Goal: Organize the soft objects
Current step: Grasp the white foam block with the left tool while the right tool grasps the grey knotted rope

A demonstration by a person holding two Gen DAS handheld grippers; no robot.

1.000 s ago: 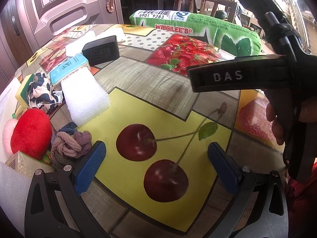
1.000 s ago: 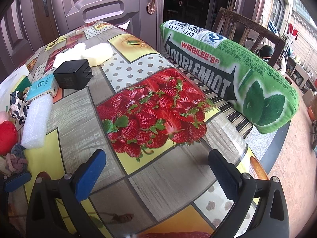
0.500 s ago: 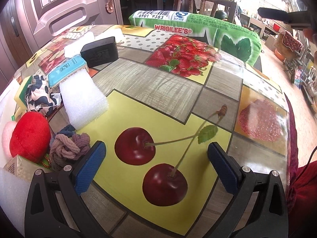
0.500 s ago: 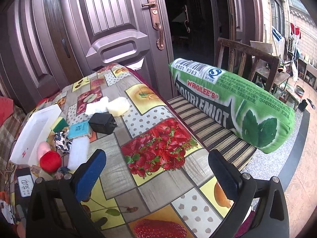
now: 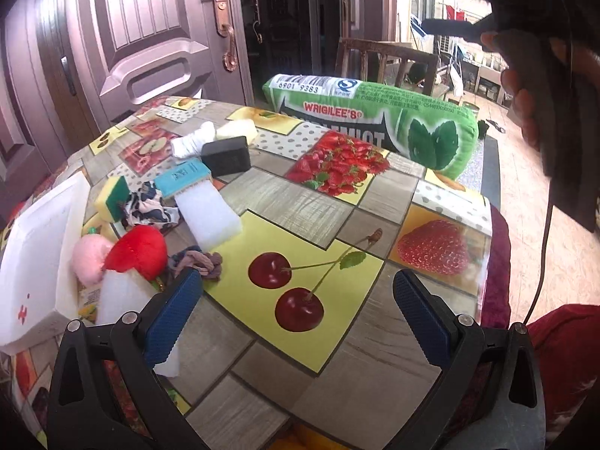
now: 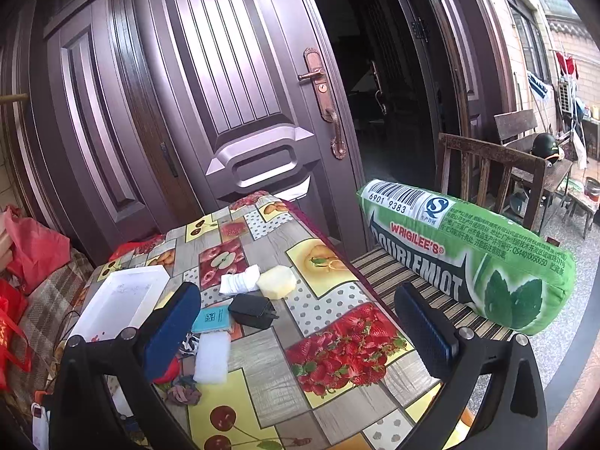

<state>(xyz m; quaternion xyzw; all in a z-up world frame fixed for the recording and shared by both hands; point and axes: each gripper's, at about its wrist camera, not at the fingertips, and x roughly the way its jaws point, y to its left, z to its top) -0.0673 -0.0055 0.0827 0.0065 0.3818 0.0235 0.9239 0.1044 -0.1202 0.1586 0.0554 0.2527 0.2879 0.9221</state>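
Note:
Soft things lie along the left of the fruit-print table: a red plush, a pink plush, a knotted cloth, white foam blocks, a cow-print cloth, a yellow-green sponge and rolled white cloth. A white tray stands at the left edge. My left gripper is open and empty above the cherry print. My right gripper is open and empty, held high over the table; its body shows in the left wrist view.
A big green gum-pack pillow lies on a striped bench beside the table's far right edge. A black box, a teal booklet and a pale yellow sponge sit mid-table. A wooden chair and door stand behind.
Both grippers have risen and pulled back from the table, so more of the table, tray and door shows. Both stay open and empty.

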